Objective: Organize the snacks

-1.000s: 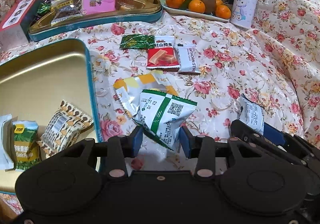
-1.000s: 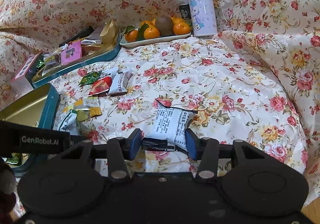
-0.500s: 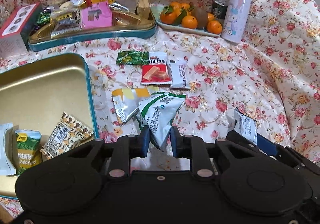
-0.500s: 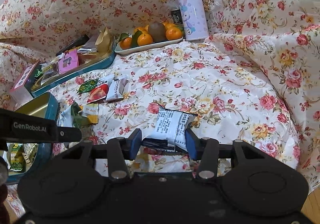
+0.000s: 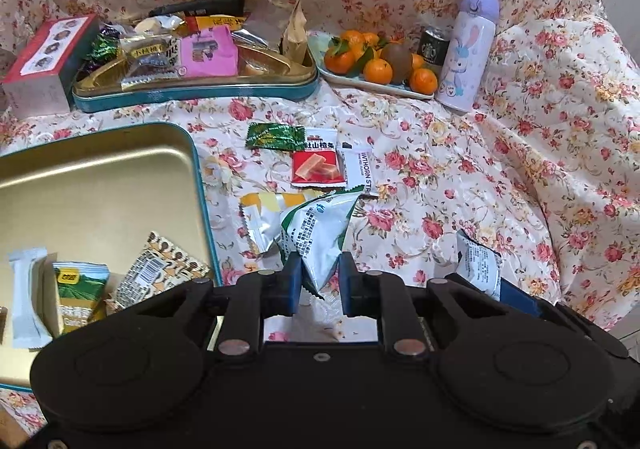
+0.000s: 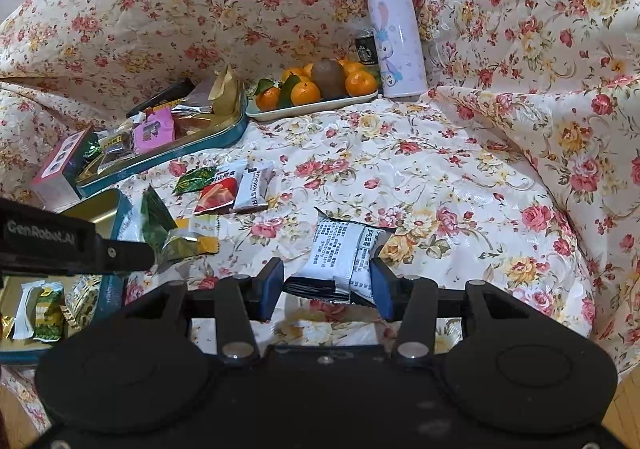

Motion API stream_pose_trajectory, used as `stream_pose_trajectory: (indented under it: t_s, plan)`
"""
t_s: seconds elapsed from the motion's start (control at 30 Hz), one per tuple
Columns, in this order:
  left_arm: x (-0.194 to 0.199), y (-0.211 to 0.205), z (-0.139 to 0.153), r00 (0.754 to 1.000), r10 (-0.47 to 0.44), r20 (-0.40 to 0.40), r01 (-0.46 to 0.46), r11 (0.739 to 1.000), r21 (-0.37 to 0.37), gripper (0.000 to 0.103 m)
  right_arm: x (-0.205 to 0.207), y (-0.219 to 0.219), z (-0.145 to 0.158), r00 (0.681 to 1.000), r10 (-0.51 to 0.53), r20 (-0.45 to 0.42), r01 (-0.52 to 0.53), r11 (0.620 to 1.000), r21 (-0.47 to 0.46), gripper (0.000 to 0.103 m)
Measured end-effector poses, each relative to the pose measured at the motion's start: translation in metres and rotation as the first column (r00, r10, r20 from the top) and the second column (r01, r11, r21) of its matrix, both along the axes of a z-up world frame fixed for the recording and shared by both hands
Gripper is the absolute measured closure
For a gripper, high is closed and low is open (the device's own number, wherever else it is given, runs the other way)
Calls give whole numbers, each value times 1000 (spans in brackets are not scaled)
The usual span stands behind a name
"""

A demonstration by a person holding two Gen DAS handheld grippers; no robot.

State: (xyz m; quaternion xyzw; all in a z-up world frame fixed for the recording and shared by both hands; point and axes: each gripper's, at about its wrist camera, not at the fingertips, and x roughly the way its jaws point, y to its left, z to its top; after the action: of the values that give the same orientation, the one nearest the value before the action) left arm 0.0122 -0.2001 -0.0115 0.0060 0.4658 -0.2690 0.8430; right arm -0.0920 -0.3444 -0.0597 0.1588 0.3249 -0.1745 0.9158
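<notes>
Left tool (image 5: 319,277): its jaws have just been closing and now pinch the lower tip of the green-and-white packet (image 5: 320,233), which tilts up off the floral cloth (image 5: 440,177).
Right tool (image 6: 326,285): clamped on the white packet with black print (image 6: 345,251), pads pressing both its sides.
Open tin (image 5: 120,137): gold inside, teal rim, to the left of the green-and-white packet; three wrapped snacks lie in its near corner.
Yellow-and-white packet (image 5: 260,209): on the cloth, partly under the held packet.
Red packet (image 5: 316,165): farther back, between a green wrapper (image 5: 274,137) and a white strip packet (image 5: 360,169).
Far tin (image 5: 192,89): heaped with snacks.
Fruit tray (image 5: 376,83): beside a lilac bottle (image 5: 466,53).
</notes>
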Motion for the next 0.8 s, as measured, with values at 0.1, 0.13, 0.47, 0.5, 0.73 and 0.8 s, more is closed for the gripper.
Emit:
stream_pose_trajectory:
  t_s: [0.1, 0.13, 0.47, 0.5, 0.73, 0.8]
  plan:
    - [3, 2, -7, 997, -36, -72, 35, 999, -23, 78, 0, 4, 1, 1000, 9, -2, -9, 1000, -1, 54]
    - [4, 1, -11, 993, -56, -106, 53, 998, -32, 78, 0, 5, 1, 1000, 12, -3, -12, 1000, -4, 54]
    - [-18, -21, -26, 994, -111, -12, 112, 992, 53, 71, 1, 1, -4, 1000, 15, -23, -15, 1000, -1, 54]
    - [-20, -21, -25, 993, -119, -5, 119, 991, 57, 71, 0, 0, -5, 1000, 12, -23, -12, 1000, 2, 54]
    - [-20, -19, -18, 994, -106, 35, 104, 992, 67, 57, 0, -8, -11, 1000, -6, -22, 7, 999, 32, 54]
    - [-18, -22, -19, 993, -106, 51, 101, 991, 89, 57, 0, -9, -12, 1000, -6, -21, 6, 999, 38, 54]
